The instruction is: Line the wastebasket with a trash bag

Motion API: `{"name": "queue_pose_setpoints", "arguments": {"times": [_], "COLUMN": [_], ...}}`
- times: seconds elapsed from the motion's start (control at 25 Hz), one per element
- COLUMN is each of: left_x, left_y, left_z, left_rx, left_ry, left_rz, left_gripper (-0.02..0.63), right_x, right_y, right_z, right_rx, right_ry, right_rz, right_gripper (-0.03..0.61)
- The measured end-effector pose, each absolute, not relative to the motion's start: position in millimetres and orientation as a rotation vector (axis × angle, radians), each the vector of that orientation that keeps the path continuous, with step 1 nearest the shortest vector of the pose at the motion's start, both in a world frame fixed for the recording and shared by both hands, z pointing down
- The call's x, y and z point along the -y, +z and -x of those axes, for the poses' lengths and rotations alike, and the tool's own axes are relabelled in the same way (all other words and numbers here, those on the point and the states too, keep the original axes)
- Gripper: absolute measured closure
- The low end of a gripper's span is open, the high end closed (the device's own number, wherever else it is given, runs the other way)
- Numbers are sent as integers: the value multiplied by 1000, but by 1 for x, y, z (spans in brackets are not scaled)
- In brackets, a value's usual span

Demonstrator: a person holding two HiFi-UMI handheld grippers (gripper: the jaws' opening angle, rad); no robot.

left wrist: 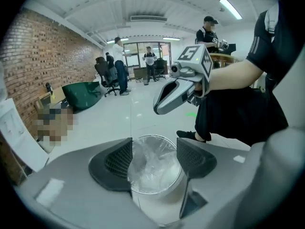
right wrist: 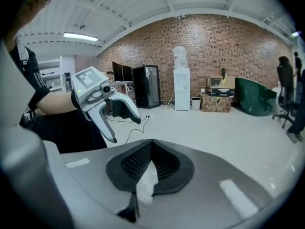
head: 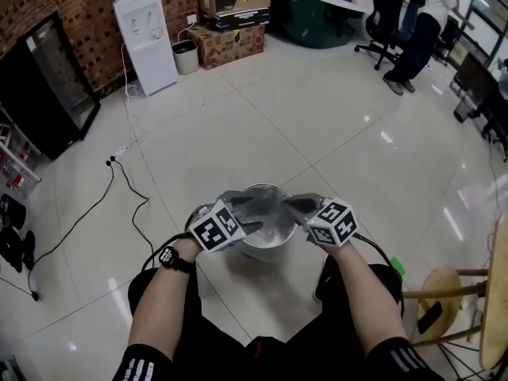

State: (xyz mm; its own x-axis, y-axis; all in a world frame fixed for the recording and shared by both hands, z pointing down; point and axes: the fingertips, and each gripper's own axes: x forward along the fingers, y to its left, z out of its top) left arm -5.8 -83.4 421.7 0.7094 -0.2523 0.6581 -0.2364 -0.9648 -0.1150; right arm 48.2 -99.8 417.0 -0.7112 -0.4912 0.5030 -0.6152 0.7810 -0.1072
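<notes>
1. Glossy white floor tiles [head: 333, 125] are stretching across a brick-walled workroom. At the bottom of the head view the person's dark-clothed legs are bracketing the work.
2. Both forearms are reaching forward from the bottom edge, and a black watch [head: 168, 257] is sitting on the left wrist.
3. The left gripper [head: 248, 214] is hovering over the left side of the wastebasket [head: 266, 251] with its jaws spread wide. In its own view the basket's mouth is showing between the pads, below them and untouched.
4. The right gripper [head: 295, 207] is hanging over the basket's right side with its jaws pressed together, pinching a pale sliver of the trash bag [left wrist: 152, 168] between the pads.
5. At lower centre of the head view the round metal wastebasket is standing upright on the tiles, and the clear bag is lying crumpled inside it.
6. At the lower right a round wooden stool [head: 436, 292] is standing, while at the left a black cable [head: 119, 189] is snaking across the floor.
7. Toward the upper left, a white water dispenser [head: 147, 42] is standing against the brick wall [head: 48, 6], with a small bin [head: 185, 57] and stacked cardboard boxes [head: 234, 22] beside it.
8. At the upper right a person in a white top [head: 425, 30] is standing near an office chair [head: 381, 14].
</notes>
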Motion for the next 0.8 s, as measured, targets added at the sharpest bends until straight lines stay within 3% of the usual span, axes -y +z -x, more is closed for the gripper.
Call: {"name": "queue_pose_setpoints", "arguments": {"times": [0.8], "left_x": [97], "left_y": [428], "left_z": [11], "left_rx": [-434], "left_ry": [-1128], "left_rz": [2860], "left_gripper": [328], "right_x": [114], "right_y": [418], "right_z": [-36], "right_rx": [2517], "right_ry": [322], "right_rz": [-786], "right_gripper": [572]}}
